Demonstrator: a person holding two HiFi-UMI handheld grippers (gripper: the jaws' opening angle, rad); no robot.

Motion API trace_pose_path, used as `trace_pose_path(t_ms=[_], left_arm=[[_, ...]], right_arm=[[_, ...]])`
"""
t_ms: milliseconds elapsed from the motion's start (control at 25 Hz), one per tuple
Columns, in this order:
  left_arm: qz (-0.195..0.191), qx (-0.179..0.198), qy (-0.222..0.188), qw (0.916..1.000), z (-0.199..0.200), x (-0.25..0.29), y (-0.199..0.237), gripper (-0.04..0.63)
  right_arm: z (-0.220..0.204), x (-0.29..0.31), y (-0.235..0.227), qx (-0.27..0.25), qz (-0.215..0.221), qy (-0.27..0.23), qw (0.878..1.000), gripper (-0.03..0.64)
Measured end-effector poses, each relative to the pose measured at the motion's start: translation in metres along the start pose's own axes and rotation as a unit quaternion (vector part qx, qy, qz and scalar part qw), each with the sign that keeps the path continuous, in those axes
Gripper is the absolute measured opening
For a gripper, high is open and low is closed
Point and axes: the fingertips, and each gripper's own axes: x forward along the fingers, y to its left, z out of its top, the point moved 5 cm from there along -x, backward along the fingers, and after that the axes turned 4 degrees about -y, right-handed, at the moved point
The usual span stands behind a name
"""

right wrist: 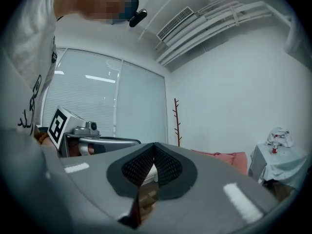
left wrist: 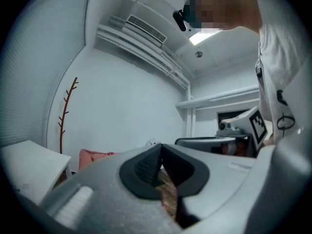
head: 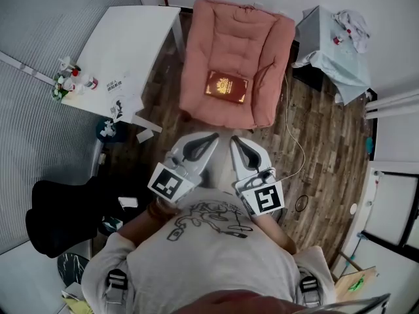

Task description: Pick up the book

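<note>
A dark red book [head: 226,87] with a gold emblem lies flat on the pink cushioned seat [head: 234,41], in the head view ahead of both grippers. My left gripper [head: 215,136] and my right gripper [head: 234,138] are held side by side over the wood floor, short of the seat's near edge, pointing level toward it. Both are shut with nothing between their jaws. In the left gripper view the left gripper [left wrist: 161,146] shows closed pads, with the seat [left wrist: 92,157] low at left. In the right gripper view the right gripper [right wrist: 154,145] is closed too, and the seat [right wrist: 229,158] lies to the right.
A white table [head: 124,41] with small bottles [head: 67,77] stands at the left. A small cloth-covered table [head: 327,41] stands at the right of the seat. A thin cable [head: 294,142] runs over the wood floor. A black bag [head: 59,214] lies at lower left.
</note>
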Motion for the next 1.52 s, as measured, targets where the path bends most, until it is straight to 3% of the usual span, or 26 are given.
trace_pose_path(t_ms=[280, 640, 1160, 1520], left_arm=[[-0.005, -0.001, 0.001, 1.0000, 0.009, 0.016, 0.071, 0.002], [-0.020, -0.006, 0.007, 0.9998, 0.007, 0.038, 0.129, 0.002], [-0.031, -0.018, 0.019, 0.9992, -0.011, 0.083, 0.150, 0.002], [-0.031, -0.012, 0.026, 0.9991, -0.011, 0.156, 0.155, 0.002]], right_arm=[[0.001, 0.070, -0.013, -0.008, 0.000, 0.002, 1.000, 0.005], [-0.005, 0.125, -0.032, -0.007, -0.013, 0.009, 1.000, 0.005], [-0.017, 0.140, -0.081, 0.006, -0.034, 0.020, 0.999, 0.005], [-0.015, 0.145, -0.158, 0.014, -0.040, 0.018, 0.999, 0.005]])
